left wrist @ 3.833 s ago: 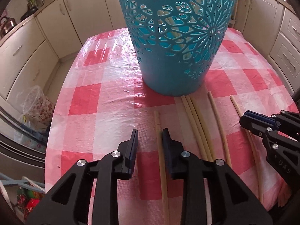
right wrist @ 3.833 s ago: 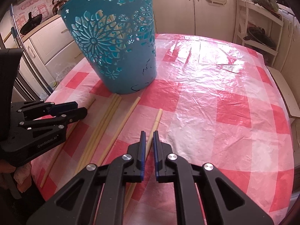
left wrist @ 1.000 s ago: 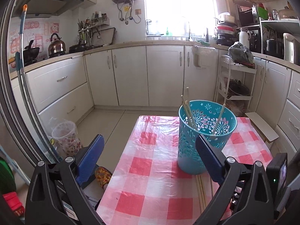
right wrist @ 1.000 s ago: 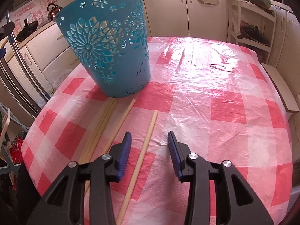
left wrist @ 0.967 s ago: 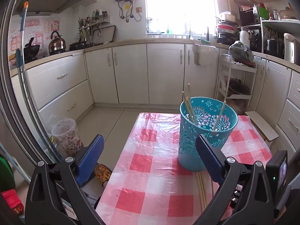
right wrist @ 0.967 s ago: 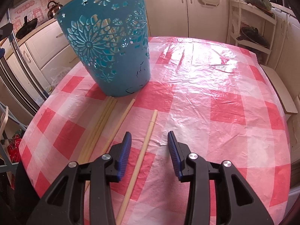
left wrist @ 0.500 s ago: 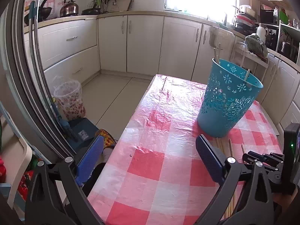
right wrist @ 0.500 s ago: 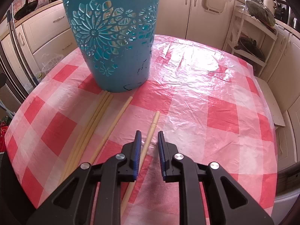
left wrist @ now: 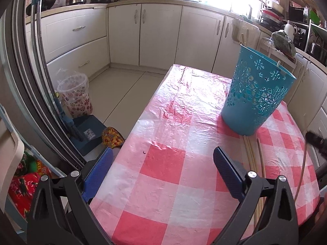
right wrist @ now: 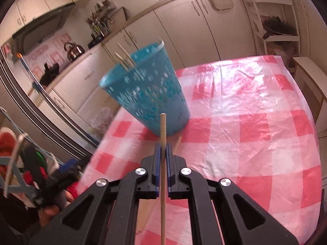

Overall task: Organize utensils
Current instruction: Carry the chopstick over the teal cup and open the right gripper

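Observation:
My right gripper (right wrist: 162,153) is shut on a wooden chopstick (right wrist: 162,128) and holds it above the checked tablecloth (right wrist: 245,143), its tip pointing at the blue cut-out basket (right wrist: 147,94). Several chopsticks (right wrist: 124,59) stand inside the basket. More chopsticks (left wrist: 253,159) lie on the cloth in front of the basket (left wrist: 257,94). My left gripper (left wrist: 163,173) hangs open and wide over the near left part of the table, nothing between its pads. In the left wrist view the right gripper's tip (left wrist: 315,140) shows at the far right edge with the held chopstick (left wrist: 302,171) below it.
The table's left edge (left wrist: 143,112) drops to the floor, where a patterned bin (left wrist: 75,98) and a blue box (left wrist: 87,130) stand. Cream cabinets (left wrist: 159,34) run along the back. A shelf rack (right wrist: 273,20) is at the far right.
The right gripper's jaws closed on the rightmost chopstick and lifted it off the cloth. The left gripper sank and swung left, still open.

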A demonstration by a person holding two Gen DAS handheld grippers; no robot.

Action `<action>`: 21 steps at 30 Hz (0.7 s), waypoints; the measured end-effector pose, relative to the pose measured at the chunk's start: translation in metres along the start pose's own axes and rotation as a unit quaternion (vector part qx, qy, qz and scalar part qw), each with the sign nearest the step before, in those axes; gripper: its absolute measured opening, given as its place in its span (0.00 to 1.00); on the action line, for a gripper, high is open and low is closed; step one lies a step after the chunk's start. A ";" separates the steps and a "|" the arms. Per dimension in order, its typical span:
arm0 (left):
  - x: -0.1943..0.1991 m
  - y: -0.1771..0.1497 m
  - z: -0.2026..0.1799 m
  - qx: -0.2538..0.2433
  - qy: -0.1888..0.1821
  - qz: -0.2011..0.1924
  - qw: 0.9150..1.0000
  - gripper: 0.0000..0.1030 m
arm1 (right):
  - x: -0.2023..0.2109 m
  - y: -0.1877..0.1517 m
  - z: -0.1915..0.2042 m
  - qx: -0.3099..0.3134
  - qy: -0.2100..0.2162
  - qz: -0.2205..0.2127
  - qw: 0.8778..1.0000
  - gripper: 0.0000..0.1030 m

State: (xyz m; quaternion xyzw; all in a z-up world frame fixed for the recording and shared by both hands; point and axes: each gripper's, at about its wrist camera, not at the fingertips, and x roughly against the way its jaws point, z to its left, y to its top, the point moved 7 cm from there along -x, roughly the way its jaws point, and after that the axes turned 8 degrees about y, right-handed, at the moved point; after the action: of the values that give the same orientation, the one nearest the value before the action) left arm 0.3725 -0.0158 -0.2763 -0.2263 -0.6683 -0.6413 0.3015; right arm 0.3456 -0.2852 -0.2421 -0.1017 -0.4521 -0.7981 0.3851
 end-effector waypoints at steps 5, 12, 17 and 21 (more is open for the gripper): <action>0.004 -0.001 -0.006 -0.006 -0.003 -0.003 1.000 0.92 | 0.026 0.073 0.044 0.017 0.058 -0.085 0.995 0.05; -0.002 -0.004 -0.003 0.002 -0.005 0.008 1.000 0.92 | 0.022 0.130 0.079 0.047 0.078 -0.131 0.987 0.05; -0.009 -0.007 0.001 0.012 -0.007 0.018 1.000 0.92 | 0.025 0.152 0.083 0.048 0.079 -0.152 0.984 0.05; -0.009 -0.006 0.001 0.014 -0.009 0.017 1.000 0.92 | 0.029 0.166 0.088 0.072 0.057 -0.165 0.982 0.05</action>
State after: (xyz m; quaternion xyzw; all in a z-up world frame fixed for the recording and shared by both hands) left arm 0.3742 -0.0146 -0.2870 -0.2394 -0.6763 -0.6242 0.3094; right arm 0.4267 -0.2790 -0.0704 0.0479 -0.4967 -0.8204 0.2792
